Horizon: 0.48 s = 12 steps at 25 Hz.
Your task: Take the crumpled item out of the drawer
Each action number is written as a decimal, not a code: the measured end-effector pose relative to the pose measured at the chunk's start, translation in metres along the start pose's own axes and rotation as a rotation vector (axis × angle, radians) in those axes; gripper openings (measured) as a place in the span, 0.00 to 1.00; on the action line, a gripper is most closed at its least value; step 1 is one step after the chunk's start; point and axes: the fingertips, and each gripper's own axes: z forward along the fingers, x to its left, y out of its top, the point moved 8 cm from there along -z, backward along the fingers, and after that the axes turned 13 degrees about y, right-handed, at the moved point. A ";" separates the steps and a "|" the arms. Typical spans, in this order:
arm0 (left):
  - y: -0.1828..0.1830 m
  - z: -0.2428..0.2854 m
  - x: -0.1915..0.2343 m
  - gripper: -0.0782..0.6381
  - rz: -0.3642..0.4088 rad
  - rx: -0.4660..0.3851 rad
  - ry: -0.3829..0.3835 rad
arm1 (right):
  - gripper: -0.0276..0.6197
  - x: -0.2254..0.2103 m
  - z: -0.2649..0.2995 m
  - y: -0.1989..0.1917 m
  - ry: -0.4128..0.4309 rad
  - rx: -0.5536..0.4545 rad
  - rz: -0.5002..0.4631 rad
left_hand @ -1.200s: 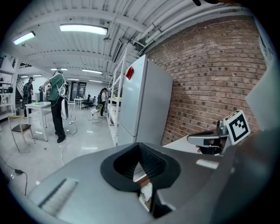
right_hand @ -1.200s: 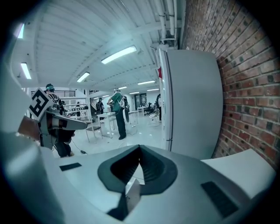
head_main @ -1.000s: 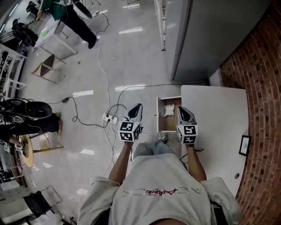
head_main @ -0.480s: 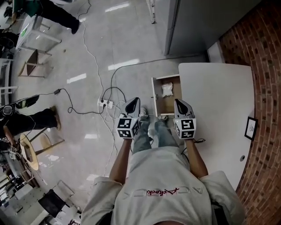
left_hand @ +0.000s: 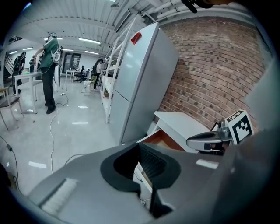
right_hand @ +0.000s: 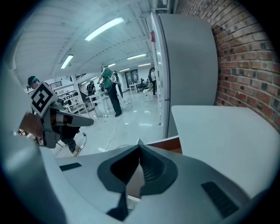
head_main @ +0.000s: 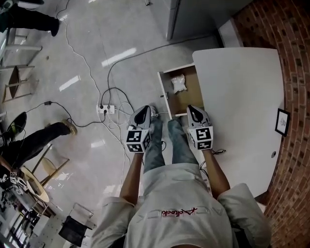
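The crumpled white item [head_main: 178, 83] lies at the far end of an open wooden drawer [head_main: 190, 99], which sticks out from the left side of a white table [head_main: 242, 97]. My left gripper [head_main: 145, 109] hangs over the floor just left of the drawer front, jaws together and empty. Just as empty and shut, my right gripper [head_main: 193, 108] sits at the drawer's near end. In the left gripper view its closed jaws [left_hand: 140, 146] point toward the drawer [left_hand: 162, 138], and the right gripper [left_hand: 210, 141] shows beside them. In the right gripper view the shut jaws [right_hand: 139, 143] cover most of the drawer [right_hand: 168, 143].
A tall grey fridge [head_main: 193, 14] stands beyond the drawer, with a brick wall [head_main: 290, 72] to the right. A power strip with cables [head_main: 107, 109] lies on the floor to the left. A small picture frame [head_main: 282, 122] is on the table. My legs [head_main: 164, 140] are below the grippers.
Both grippers have come down together and closer to the drawer front. The drawer and table have shifted up in the head view. Both pairs of jaws stayed together.
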 end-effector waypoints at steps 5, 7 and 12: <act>-0.030 0.020 0.012 0.12 -0.009 0.050 -0.034 | 0.06 0.000 0.027 -0.030 -0.030 0.061 0.041; -0.040 0.026 0.016 0.12 -0.014 0.069 -0.042 | 0.06 0.002 0.037 -0.043 -0.033 0.079 0.053; -0.075 0.039 0.026 0.12 -0.019 0.088 -0.079 | 0.06 0.000 0.056 -0.073 -0.049 0.121 0.064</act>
